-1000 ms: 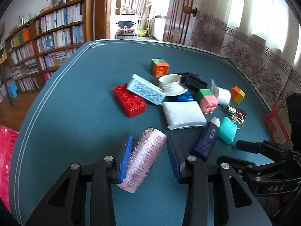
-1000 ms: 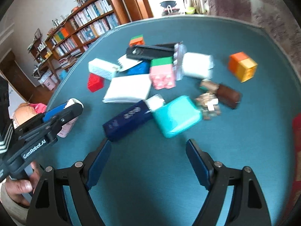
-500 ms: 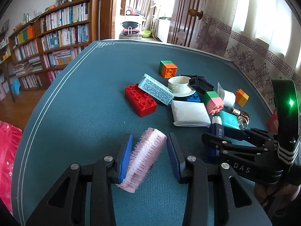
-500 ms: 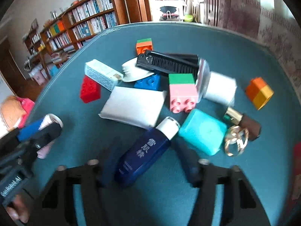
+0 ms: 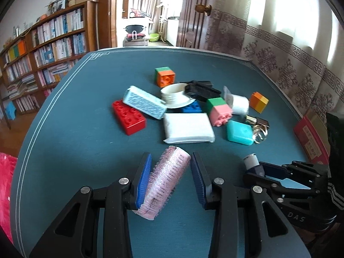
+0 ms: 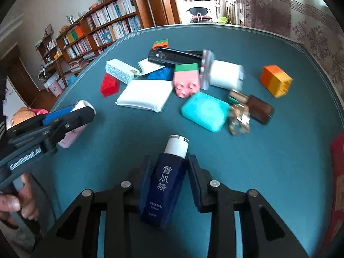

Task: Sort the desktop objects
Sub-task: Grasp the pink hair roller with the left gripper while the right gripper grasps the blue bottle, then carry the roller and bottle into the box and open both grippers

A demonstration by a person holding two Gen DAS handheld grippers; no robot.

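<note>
My left gripper (image 5: 169, 172) is shut on a pink hair roller (image 5: 165, 182), held slanted between the blue pads above the near part of the teal table (image 5: 75, 129). My right gripper (image 6: 167, 172) is shut on a dark blue lotion bottle (image 6: 163, 187) with a white cap, lifted clear of the pile. The left gripper and roller (image 6: 73, 129) show at the left of the right wrist view. The bottle's cap (image 5: 250, 161) shows at the right of the left wrist view.
A pile lies mid-table: red brick (image 5: 129, 118), patterned box (image 5: 146, 102), white pack (image 5: 187, 128), white cup on saucer (image 5: 174, 94), pink-green block (image 5: 219, 111), teal case (image 5: 239, 132), orange blocks (image 5: 259, 102), black stapler (image 5: 202, 90), keys (image 6: 238, 118). A red book (image 5: 309, 137) lies at the right edge.
My right gripper moved in over the blue bottle, closed on it and drew it back out of the pile. The left gripper kept the roller and barely moved.
</note>
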